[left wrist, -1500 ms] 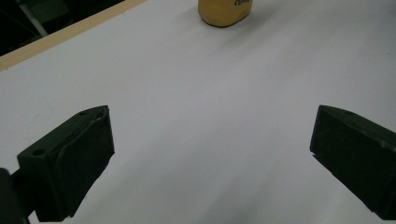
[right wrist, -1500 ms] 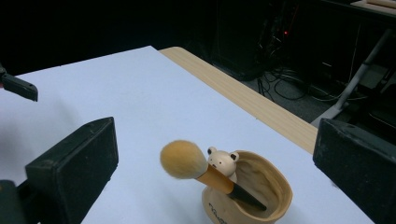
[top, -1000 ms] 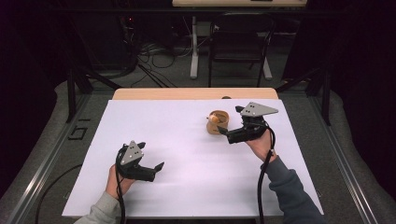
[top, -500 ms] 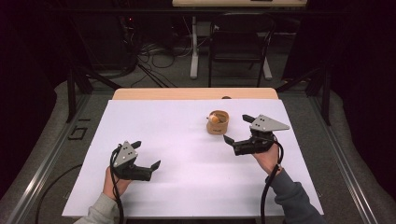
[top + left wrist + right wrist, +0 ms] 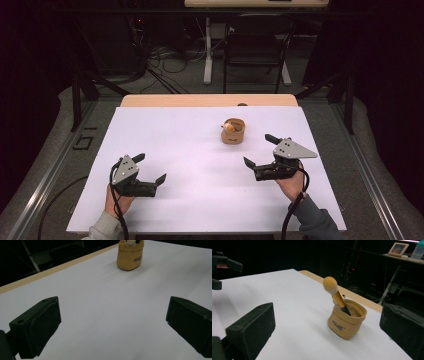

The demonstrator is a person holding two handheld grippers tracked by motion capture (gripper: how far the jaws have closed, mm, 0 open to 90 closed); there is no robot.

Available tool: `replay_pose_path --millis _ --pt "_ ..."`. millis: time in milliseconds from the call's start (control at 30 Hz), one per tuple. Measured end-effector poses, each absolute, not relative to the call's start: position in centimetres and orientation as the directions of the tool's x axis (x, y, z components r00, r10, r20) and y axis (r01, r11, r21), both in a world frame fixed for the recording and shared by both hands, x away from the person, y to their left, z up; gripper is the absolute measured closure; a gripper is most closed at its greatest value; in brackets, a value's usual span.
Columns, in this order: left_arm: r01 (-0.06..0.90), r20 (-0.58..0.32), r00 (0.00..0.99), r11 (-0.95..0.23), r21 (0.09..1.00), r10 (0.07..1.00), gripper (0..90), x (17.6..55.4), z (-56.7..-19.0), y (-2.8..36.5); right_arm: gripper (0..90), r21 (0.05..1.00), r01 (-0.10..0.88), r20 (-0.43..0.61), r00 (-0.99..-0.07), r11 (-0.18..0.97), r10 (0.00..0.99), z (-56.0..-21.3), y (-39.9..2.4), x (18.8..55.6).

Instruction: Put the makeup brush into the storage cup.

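Evenly lit white paper-covered table (image 5: 200, 150) against a dim, near-black room, soft faint shadows beside the tan fabric pouch (image 5: 347, 322), near black jaws blurred in both gripper views, no glare

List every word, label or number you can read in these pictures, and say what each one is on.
Dark lettering on the front of the tan pouch that holds the brush: one short cursive word, too blurred to read in the right gripper view.
Same lettering on the pouch in the left gripper view: also too small to read.
Framed picture on the far shelf: no legible text.
No readable text on the grippers or the white table cover.
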State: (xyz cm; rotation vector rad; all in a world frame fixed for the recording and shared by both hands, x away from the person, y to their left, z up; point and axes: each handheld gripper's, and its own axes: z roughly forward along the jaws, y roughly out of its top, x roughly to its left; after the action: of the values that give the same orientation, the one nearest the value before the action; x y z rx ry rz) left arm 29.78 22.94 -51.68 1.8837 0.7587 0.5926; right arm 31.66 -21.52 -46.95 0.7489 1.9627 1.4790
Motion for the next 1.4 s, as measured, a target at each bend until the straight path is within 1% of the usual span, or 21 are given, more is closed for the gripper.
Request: replay_pose_path --millis 167,300,567,1000,1400 --pt "0.24 0.079 0.682 -0.325 0.915 0.727 0.0 29.3 -51.8 23.3 0.0 0.968 0.095 -0.11 -0.669 0.231 0.735 -47.6 -22.1 30.6" --pt "0.237 0.074 0.684 -0.318 0.918 0.725 0.0 28.9 -51.9 23.4 0.0 0.972 0.103 -0.09 -0.667 0.211 0.74 -47.9 -22.5 29.9" --pt "0.243 0.07 0.685 -0.318 0.916 0.725 0.0 28.2 -52.1 23.8 0.0 0.967 0.116 -0.099 -0.646 0.225 0.757 -49.0 -23.2 28.5" --pt "0.248 0.058 0.682 -0.305 0.919 0.729 0.0 27.4 -52.3 24.6 0.0 0.962 0.113 -0.121 -0.64 0.248 0.759 -50.3 -23.8 27.2" --pt "0.258 0.046 0.685 -0.301 0.918 0.727 0.0 26.9 -52.5 25.2 0.0 0.96 0.138 -0.1 -0.646 0.245 0.757 -50.9 -24.3 26.5"
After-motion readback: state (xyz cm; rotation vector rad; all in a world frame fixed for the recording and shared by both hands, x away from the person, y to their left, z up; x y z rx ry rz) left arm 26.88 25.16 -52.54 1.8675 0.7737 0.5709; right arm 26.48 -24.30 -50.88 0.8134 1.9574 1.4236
